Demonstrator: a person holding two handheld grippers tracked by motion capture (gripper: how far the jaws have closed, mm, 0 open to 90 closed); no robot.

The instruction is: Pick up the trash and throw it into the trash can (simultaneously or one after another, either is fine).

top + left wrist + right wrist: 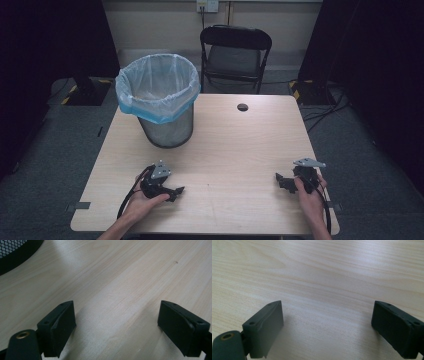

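High view: the left gripper (176,192) and right gripper (280,180) rest on the wooden worktop (225,145), well apart, each in a hand. Both have their fingers (60,325) spread wide and released, grasping nothing. The lined bin (160,97) stands beyond the left gripper.

waste bin (15,252) cut off at corner, bin (159,97) contents hidden by liner
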